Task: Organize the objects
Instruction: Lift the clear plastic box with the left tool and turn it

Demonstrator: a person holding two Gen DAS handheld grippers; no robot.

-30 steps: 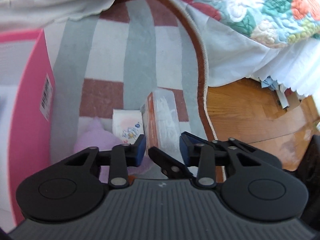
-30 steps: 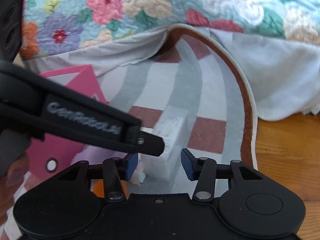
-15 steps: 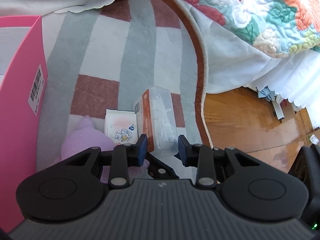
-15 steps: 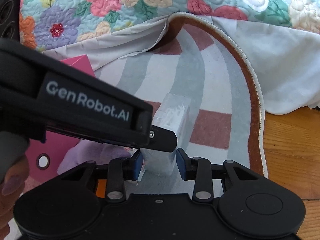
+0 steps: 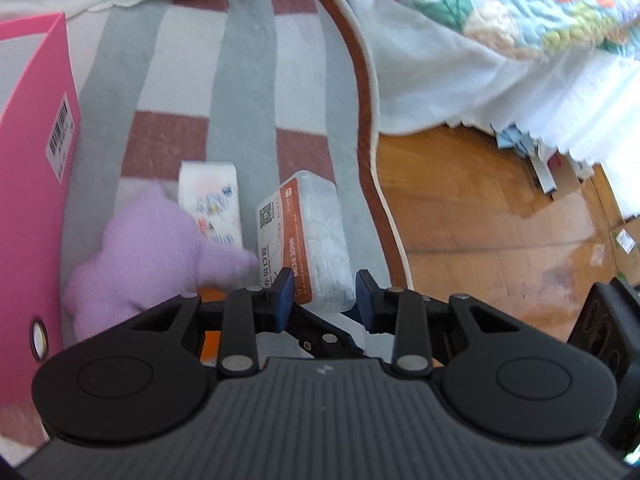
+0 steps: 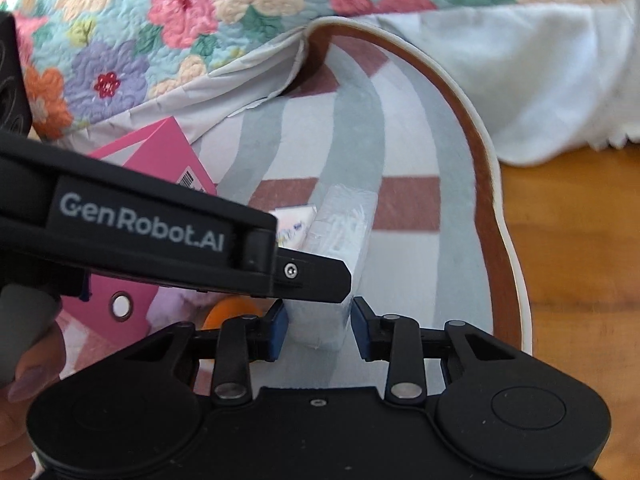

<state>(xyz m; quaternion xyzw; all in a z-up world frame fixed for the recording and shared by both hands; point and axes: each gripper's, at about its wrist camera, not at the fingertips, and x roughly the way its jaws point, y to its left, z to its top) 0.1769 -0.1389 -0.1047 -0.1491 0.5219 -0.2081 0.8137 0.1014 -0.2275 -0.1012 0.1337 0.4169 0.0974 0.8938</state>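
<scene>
Pinching the near end of the clear packet [image 6: 340, 236], the right gripper [image 6: 319, 322] has just been closing its jaws, and its blue pads now sit narrow and flush against the packet's two sides. The left gripper [image 5: 322, 298] crosses in from the left of the right wrist view, and its black fingertip lies over that same near end, hiding where the packet meets the rug [image 5: 248, 100]. Its jaws stand at their narrowest, with the packet's end showing between the pads in its own view, but I cannot tell whether they press on it. A person's hand [image 6: 28, 392] is cut off at the lower left corner of the right wrist view. Just left of the grippers an orange thing [image 6: 230, 312] peeks out, mostly hidden and too little of it showing to name. Beside it lies a purple plush toy [image 5: 148, 248], blurred, touching a small white tissue pack [image 5: 208, 196] whose print cannot be read. The packet itself, with an orange label and white contents, sits close to the rug's brown-bordered right edge. A pink box [image 5: 32, 160] with a barcode sticker stands at the rug's left side, cut off by the frame. Wood floor [image 5: 480, 220] lies beyond the border. Farthest off, a white sheet [image 6: 540, 80] and a floral quilt [image 6: 160, 20] drape over the rug's far edge.
</scene>
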